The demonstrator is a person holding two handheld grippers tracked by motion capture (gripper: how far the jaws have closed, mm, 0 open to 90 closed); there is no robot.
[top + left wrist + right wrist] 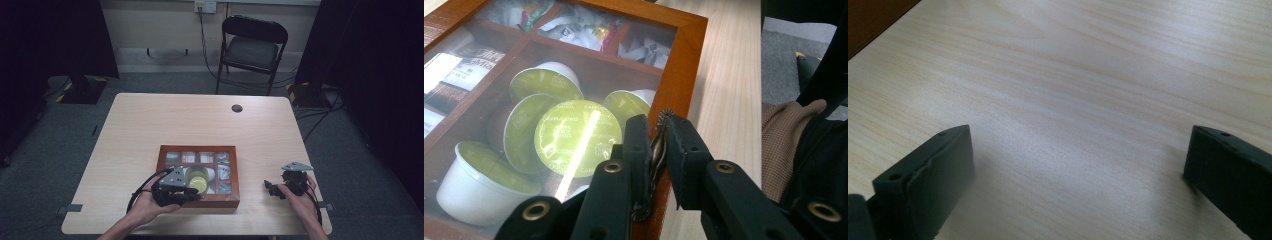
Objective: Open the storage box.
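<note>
A wooden box with a glass lid lies near the table's front edge. Under the glass are green-topped coffee capsules and compartments of wrapped tea bags. My left gripper is shut on a small brass latch at the box's front frame. In the high view the left gripper sits at the box's front edge, held in a hand. My right gripper rests to the right of the box, apart from it. Its jaws stand wide open over bare wood.
The light wooden table has a round cable hole at the back. A black folding chair stands behind the table. A brown sleeve is close beside the left gripper.
</note>
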